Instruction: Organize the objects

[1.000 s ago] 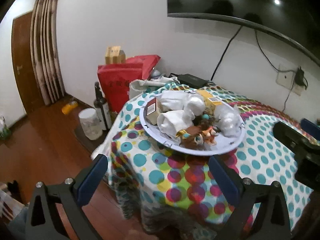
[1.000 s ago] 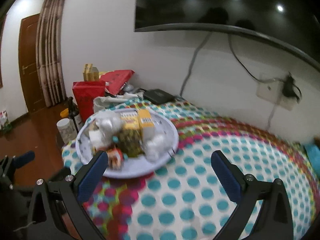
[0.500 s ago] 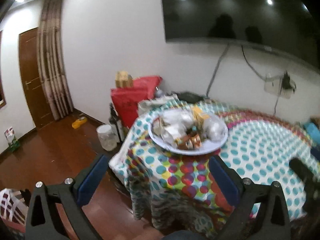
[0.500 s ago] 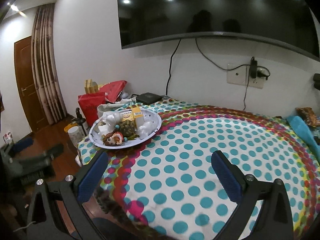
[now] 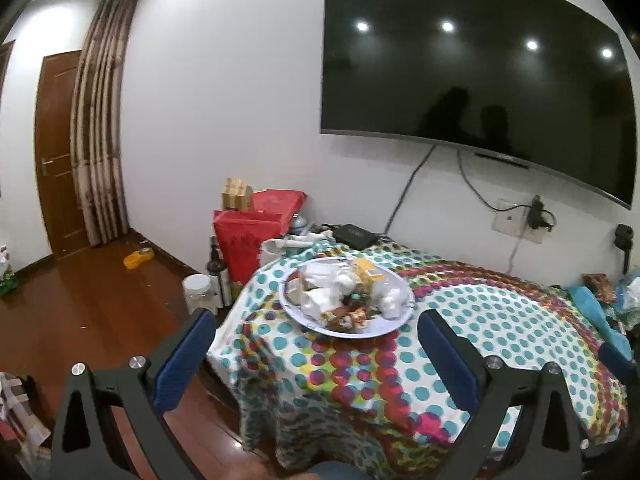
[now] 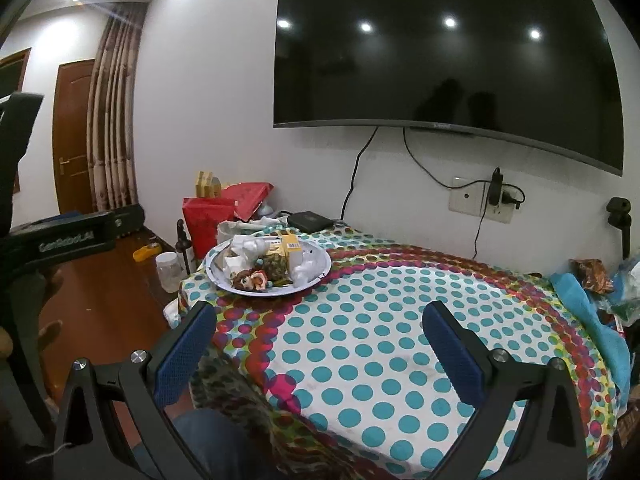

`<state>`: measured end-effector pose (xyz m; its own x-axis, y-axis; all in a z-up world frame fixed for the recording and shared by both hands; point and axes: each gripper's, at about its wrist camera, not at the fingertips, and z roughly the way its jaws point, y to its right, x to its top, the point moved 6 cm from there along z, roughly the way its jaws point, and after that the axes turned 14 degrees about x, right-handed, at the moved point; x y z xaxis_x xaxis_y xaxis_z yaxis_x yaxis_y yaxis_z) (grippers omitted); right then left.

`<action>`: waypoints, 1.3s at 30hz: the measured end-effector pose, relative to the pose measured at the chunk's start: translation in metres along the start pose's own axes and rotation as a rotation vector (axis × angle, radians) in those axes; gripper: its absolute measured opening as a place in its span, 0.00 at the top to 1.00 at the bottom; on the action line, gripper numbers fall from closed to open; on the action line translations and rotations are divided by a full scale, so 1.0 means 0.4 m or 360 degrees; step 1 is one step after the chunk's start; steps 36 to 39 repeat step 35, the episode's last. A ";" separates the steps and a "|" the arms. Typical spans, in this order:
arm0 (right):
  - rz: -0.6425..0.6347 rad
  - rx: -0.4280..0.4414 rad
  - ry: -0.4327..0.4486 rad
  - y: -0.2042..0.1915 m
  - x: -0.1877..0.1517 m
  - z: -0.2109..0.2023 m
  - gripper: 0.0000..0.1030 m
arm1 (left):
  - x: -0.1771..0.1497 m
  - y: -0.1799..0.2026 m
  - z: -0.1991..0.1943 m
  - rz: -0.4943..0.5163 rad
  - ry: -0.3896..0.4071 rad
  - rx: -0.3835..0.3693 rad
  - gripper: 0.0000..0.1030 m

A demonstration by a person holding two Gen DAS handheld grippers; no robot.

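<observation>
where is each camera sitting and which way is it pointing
Left wrist: sits on the left gripper, back from the table's near left corner, facing the plate and TV; its open fingers show.
Right wrist: sits on the right gripper, above the polka-dot tablecloth, facing the wall; its open fingers and the left gripper show.
Shared: plate, TV, red bag.
</observation>
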<state>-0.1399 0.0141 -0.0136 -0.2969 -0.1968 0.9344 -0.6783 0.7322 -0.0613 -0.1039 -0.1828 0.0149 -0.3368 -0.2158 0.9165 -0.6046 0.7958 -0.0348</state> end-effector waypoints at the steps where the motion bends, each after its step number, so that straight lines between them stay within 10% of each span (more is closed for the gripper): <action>1: 0.0001 0.0000 -0.0001 0.002 -0.004 -0.001 0.00 | -0.002 0.005 -0.002 0.0001 0.0000 -0.0011 0.00; 22: -0.0029 0.0004 -0.0049 -0.011 -0.039 0.009 0.00 | -0.019 0.009 0.003 -0.0015 -0.0058 -0.0248 0.00; 39: -0.0052 -0.0005 -0.0063 -0.014 -0.045 0.014 0.00 | -0.032 0.017 -0.030 0.0136 0.0046 -0.0027 0.00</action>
